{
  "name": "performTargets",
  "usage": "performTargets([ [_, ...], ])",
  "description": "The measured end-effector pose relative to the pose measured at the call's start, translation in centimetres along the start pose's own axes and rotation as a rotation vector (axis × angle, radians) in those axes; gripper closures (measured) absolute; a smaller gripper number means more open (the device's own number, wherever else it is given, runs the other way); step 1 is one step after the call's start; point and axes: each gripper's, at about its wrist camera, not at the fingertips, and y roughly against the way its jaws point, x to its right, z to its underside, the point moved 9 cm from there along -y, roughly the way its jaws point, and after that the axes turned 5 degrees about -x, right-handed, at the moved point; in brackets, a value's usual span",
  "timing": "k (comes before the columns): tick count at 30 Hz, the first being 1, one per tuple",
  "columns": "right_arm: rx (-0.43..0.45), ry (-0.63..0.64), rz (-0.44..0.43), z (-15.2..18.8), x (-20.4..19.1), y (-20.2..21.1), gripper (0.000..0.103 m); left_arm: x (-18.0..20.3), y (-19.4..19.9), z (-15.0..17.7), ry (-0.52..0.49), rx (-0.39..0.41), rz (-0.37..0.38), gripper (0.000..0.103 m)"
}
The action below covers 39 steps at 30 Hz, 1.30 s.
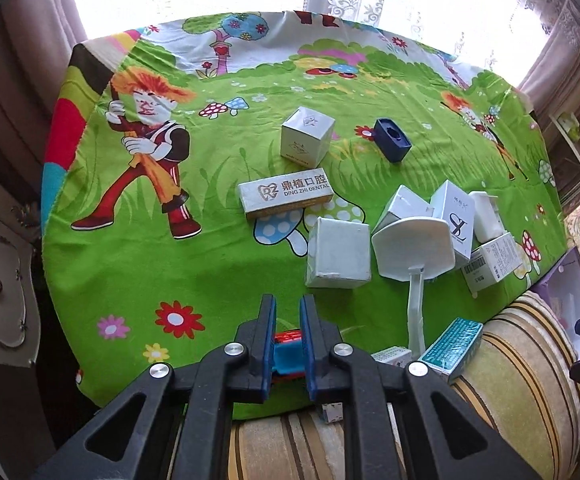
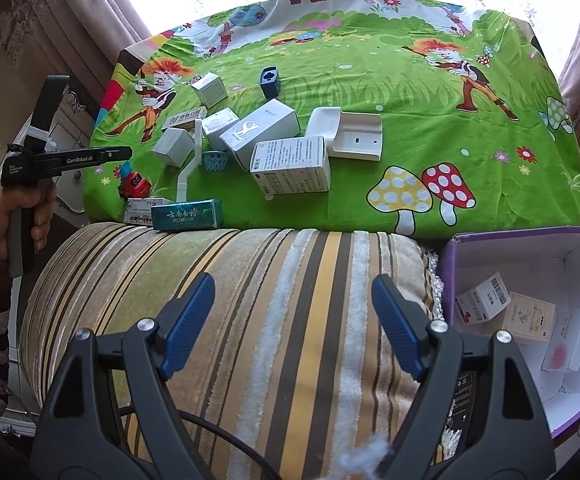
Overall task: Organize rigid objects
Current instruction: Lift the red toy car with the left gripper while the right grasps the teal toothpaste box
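bright window light is falling across a table (image 1: 138,264) draped in a green cartoon cloth, with a striped cushion (image 2: 274,288) lying along its near edge and a purple box (image 2: 529,248) sitting at the cushion's right end, already holding a few small cartons. the left tongs (image 1: 288,344) are standing clamped nearly together on a small red toy (image 1: 288,338) at the near left edge of the cloth; in the right wrist view the same toy (image 2: 134,184) is showing a red body with a blue-green tuft on top. it is looking like hard, light plastic, stiff enough to take a firm pinch, probably a little slick and uneven, so the broad body is seeming a safer hold than the thin tuft. beyond it, white cartons (image 1: 339,254) are lying scattered near a white plastic stand (image 1: 413,248) and a green carton (image 1: 451,344). the right tongs (image 2: 293,324) are hanging wide apart over the cushion, holding nothing and touching nothing.
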Motion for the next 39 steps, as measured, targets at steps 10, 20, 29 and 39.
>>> performTargets([
  [10, 0.029, 0.026, -0.057, -1.1, -2.6, -0.1, 0.02, -1.7, 1.2, 1.9, 0.155, 0.088, 0.009, 0.087],
  [20, -0.063, 0.114, -0.089, -2.2, -6.9, -4.3, 0.02, -1.5, 2.4, 3.3, 0.203, 0.148, -0.023, 0.058],
  [29, -0.11, 0.123, -0.107, -3.2, -9.3, -7.0, 0.015, 0.4, 0.5, 3.1, 0.092, 0.084, -0.057, 0.054],
  [39, -0.159, 0.112, -0.109, -4.0, -10.3, -9.4, 0.015, -0.1, -1.5, 2.9, 0.126, 0.048, 0.006, 0.075],
])
